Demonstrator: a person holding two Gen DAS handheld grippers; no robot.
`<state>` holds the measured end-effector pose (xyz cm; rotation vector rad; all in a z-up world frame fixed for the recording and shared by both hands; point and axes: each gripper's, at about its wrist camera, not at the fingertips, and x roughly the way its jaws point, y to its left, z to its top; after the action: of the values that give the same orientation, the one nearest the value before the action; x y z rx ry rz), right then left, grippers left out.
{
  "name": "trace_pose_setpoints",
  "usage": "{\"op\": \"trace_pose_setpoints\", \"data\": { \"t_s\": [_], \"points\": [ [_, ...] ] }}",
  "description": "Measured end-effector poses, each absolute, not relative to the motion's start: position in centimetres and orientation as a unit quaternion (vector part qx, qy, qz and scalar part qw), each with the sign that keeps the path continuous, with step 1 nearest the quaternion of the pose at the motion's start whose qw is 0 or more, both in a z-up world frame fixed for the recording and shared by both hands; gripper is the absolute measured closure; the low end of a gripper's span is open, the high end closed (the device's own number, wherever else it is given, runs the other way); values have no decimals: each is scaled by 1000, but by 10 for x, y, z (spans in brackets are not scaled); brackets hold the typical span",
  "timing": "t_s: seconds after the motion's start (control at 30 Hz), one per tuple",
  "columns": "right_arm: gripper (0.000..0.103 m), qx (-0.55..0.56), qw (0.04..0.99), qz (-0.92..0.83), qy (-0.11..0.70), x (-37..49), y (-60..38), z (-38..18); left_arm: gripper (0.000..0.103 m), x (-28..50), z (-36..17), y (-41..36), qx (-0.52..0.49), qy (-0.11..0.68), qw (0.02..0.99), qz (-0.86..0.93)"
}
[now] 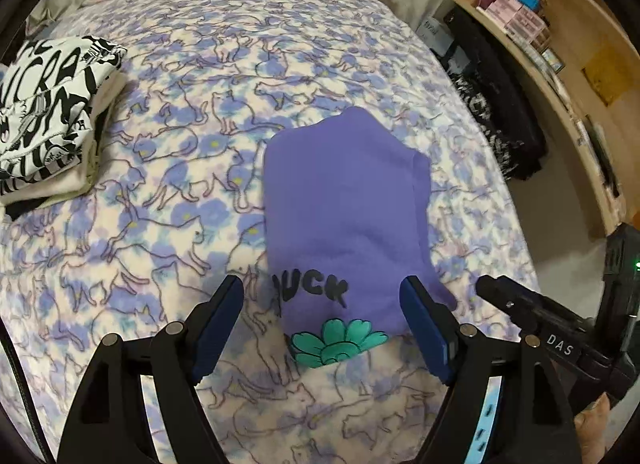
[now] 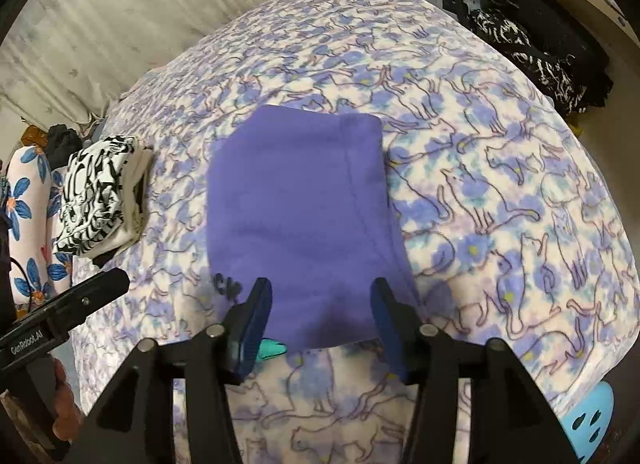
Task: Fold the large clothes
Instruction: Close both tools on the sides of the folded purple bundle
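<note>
Left gripper (image 1: 322, 306) fingers spread, nothing between the pads, above the near hem of the purple top (image 1: 344, 200). Right gripper (image 2: 320, 306) also spread and empty, above the same hem. Top lies folded to a compact rectangle near the bed's (image 1: 168, 232) near edge, black "UCK" lettering and a green flower (image 1: 338, 342) showing at the near end, seam running lengthwise. Cat-print blanket underneath. Further, toward the bed's left edge: stack of folded clothes (image 1: 48, 116), black-and-white print on top. Shelf (image 1: 560, 76) past the right edge.
</note>
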<state>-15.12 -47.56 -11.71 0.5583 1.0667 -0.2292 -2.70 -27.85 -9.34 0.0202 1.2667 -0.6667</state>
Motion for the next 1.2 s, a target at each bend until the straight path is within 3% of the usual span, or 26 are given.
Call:
{"op": "trace_pose_setpoints", "data": {
  "t_s": [0.2, 0.37, 0.7, 1.2],
  "points": [
    [45, 263, 820, -83, 502, -140, -480, -103, 15, -25, -92, -277, 0, 584, 750, -310],
    [28, 269, 813, -61, 512, -129, -496, -106, 15, -22, -100, -285, -11, 602, 735, -312],
    [25, 286, 781, -11, 555, -104, -525, -147, 15, -8, -133, -299, -32, 623, 726, -289],
    [18, 324, 770, 32, 548, -83, -556, -207, 15, 8, -205, -306, -80, 648, 702, -283]
  ]
}}
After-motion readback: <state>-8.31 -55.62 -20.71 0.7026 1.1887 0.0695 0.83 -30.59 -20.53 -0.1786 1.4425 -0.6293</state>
